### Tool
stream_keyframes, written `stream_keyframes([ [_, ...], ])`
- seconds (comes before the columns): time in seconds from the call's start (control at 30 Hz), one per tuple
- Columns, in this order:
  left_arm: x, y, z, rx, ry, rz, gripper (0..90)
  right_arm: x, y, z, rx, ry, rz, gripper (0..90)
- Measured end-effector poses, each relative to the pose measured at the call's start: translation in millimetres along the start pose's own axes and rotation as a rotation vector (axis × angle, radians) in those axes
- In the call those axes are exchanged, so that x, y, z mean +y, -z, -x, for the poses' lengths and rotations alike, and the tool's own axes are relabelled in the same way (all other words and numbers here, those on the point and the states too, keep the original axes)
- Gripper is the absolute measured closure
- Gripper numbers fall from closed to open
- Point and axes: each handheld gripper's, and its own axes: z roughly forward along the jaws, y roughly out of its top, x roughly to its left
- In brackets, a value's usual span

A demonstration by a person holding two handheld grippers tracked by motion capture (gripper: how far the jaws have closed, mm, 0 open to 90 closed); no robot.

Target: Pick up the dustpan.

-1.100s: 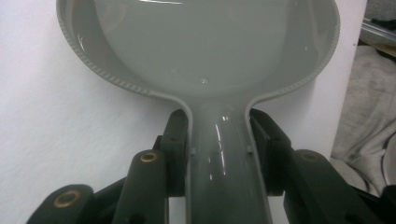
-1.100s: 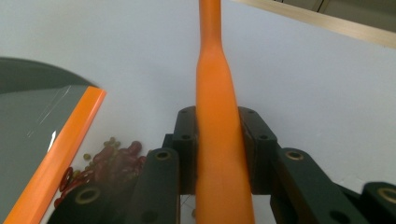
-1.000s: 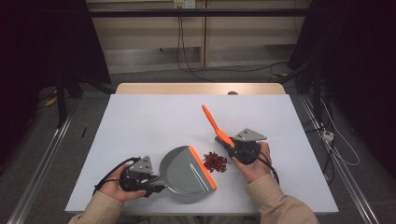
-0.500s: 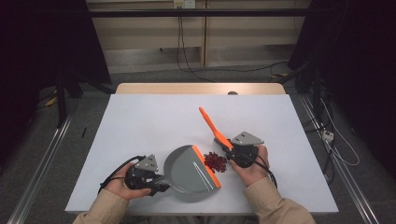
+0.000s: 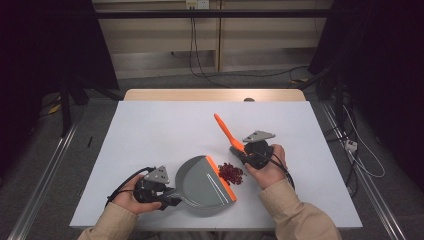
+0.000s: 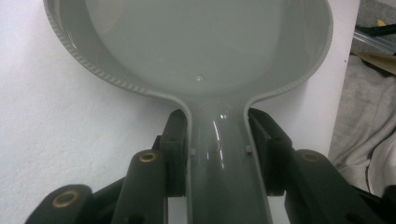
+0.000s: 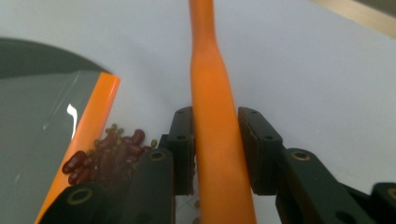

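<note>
The left tool (image 5: 172,199) is clamped tight on the grey dustpan's (image 5: 202,186) handle. The right tool (image 5: 245,152) pinches the orange brush (image 5: 226,131) handle. A pile of red beans (image 5: 231,173) touches the dustpan's orange lip, just beside the right tool, on the white tabletop (image 5: 165,130). The right tool's view shows individual beans (image 7: 105,154); the high view shows both sleeves.
</note>
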Motion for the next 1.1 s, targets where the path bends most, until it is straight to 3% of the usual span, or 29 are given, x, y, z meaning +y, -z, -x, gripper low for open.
stream_keyframes([
  [0.13, -0.4, -1.3, -0.1, 0.0, 0.0, -0.007, 62.2, -1.9, 0.5, -4.1, 0.003, 0.018, -0.01, 71.4],
  [0.3, 0.2, -2.7, -0.1, 0.001, -0.003, -0.012, 62.2, -7.0, 0.7, -11.9, 0.008, -0.023, 0.026, 71.5],
  [0.63, -1.5, -4.2, 0.9, 0.001, -0.001, -0.008, 61.8, -13.2, 3.0, -23.5, 0.005, -0.044, 0.065, 71.4],
  [0.67, -1.7, -2.9, -0.5, 0.007, -0.033, -0.039, 61.7, -13.6, 3.4, -23.1, 0.009, -0.046, 0.067, 71.4],
  [0.7, -2.6, -3.9, 0.8, 0.003, -0.013, -0.028, 61.4, -13.9, 3.8, -22.8, 0.007, -0.045, 0.069, 71.4],
  [0.9, -6.0, 2.5, 0.8, 0.017, 0.001, 0.001, 54.0, -14.3, 3.8, -24.3, 0.002, -0.045, 0.073, 71.4],
  [1.03, -7.4, 6.3, 1.1, 0.015, -0.025, -0.02, 58.2, -14.3, 3.9, -26.0, 0.003, -0.052, 0.07, 71.3],
  [1.1, -6.3, 5.3, 2.7, 0.025, -0.01, -0.025, 61.7, -14.4, 3.6, -27.0, 0.002, -0.055, 0.073, 71.3],
])
